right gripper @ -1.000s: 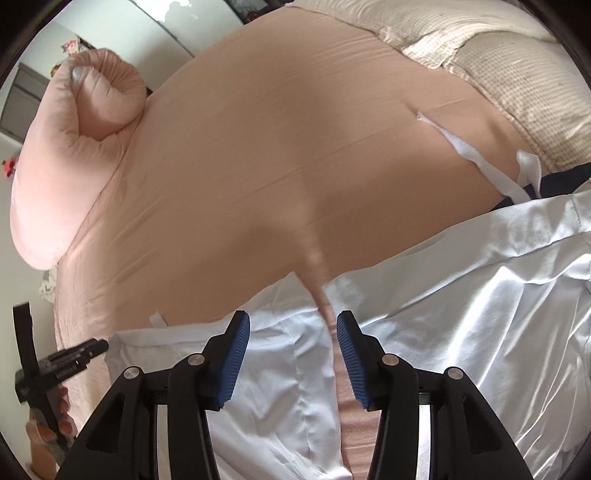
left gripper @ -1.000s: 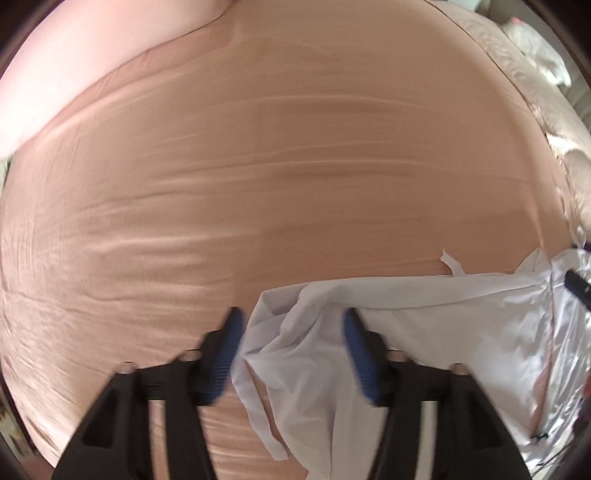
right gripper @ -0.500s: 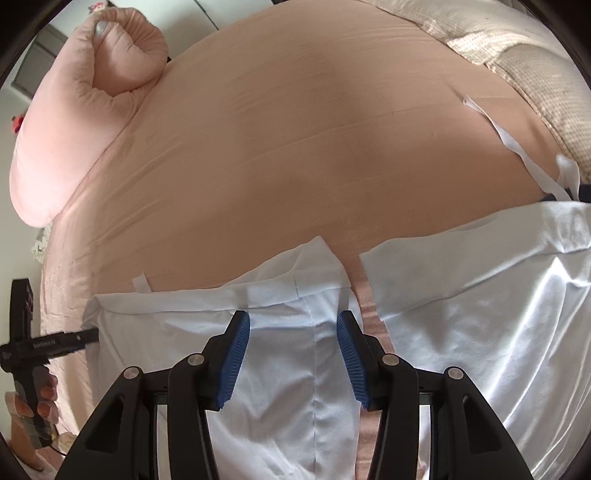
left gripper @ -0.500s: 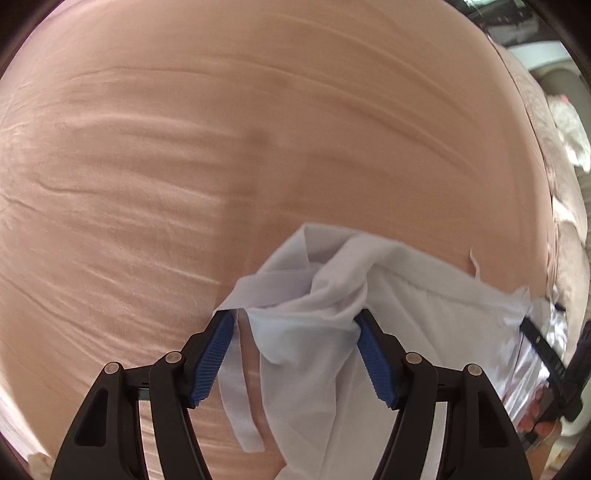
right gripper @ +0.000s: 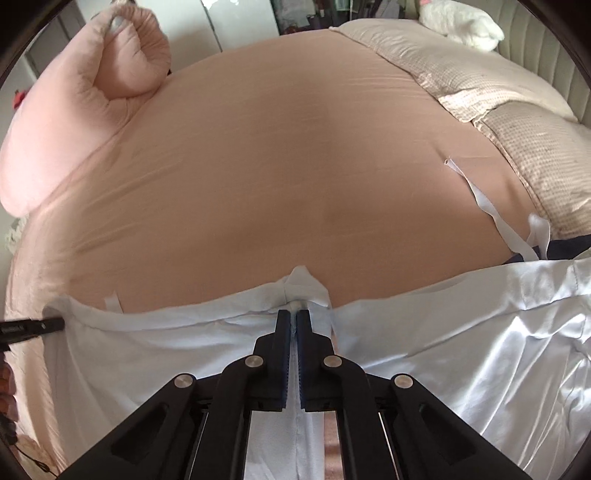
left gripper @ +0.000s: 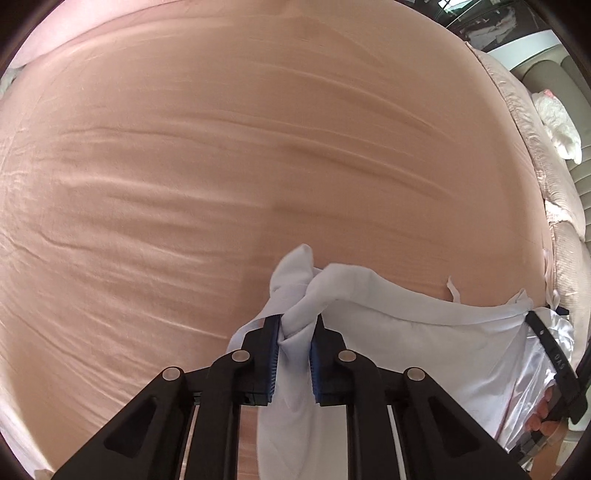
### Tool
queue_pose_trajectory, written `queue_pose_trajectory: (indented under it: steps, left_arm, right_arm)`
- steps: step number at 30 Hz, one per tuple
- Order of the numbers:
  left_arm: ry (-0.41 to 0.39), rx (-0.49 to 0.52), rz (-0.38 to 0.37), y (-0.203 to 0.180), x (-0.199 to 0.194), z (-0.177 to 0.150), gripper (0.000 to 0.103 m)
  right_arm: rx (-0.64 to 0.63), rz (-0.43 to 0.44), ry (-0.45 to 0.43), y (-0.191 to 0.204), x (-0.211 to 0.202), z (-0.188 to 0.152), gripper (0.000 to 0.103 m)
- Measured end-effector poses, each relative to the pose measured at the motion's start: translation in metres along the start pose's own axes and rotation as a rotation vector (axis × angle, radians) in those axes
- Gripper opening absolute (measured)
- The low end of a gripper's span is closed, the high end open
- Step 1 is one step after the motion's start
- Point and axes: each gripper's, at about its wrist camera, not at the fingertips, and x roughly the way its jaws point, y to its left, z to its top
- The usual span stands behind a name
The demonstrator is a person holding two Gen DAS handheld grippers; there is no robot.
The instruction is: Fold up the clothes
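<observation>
Garment: a white garment (right gripper: 461, 332) lay spread on the peach bedsheet (right gripper: 295, 166), along the sheet's near edge, its satin part to the right of the right gripper
Garment's ties: thin white straps (right gripper: 491, 214) trailed from the garment across the sheet toward the checked pillows (right gripper: 535, 147)
Left gripper: the left gripper (left gripper: 293, 325) had just been closing and was clamped on a bunched corner of the garment, cloth pinched between its blue pads (left gripper: 273, 354) and puffing up beyond the tips
Right gripper: the right gripper (right gripper: 294, 317) had just been closing; its jaws stood together on a thin edge of the garment at a central point of the hem, a small peak of cloth rising just past the tips
Grippers relative to garment: the two held the same upper hem, well apart, the left at the far left corner
Bedsheet: lightly wrinkled, bare beyond the garment
Pink cushion: a knotted pink cushion (right gripper: 74, 103) sat at the far left corner of the sheet
Soft toy: white, beyond the pillows (right gripper: 461, 18)
</observation>
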Motion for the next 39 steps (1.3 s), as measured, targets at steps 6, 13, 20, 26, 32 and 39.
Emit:
queue_pose_trajectory:
  steps: [6,13,20,26,32,39]
  left_arm:
    - [-0.019,0.054,0.032,-0.011,-0.006,-0.005,0.012]
    - [0.119,0.129,-0.045,-0.037,-0.005,-0.022,0.016]
    - [0.167,0.026,-0.202,-0.035,-0.032,-0.054,0.047]
    - [0.165,0.002,-0.259,-0.038,-0.06,-0.066,0.047]
    - [0.149,-0.001,-0.299,-0.002,-0.088,-0.08,0.047]
    - [0.138,0.073,-0.259,-0.004,-0.107,-0.119,0.047]
  right_arm:
    - [0.05,-0.016,-0.049,-0.015,-0.017,0.014,0.0]
    - [0.021,0.094,0.028,-0.027,-0.048,0.016,0.008]
    - [-0.035,0.116,0.084,-0.005,-0.073,0.001,0.057]
    - [-0.127,0.078,0.1,0.017,-0.108,-0.008,0.057]
    - [-0.169,0.06,0.079,0.027,-0.152,-0.019,0.057]
    - [-0.199,0.042,0.08,0.037,-0.186,-0.045,0.057]
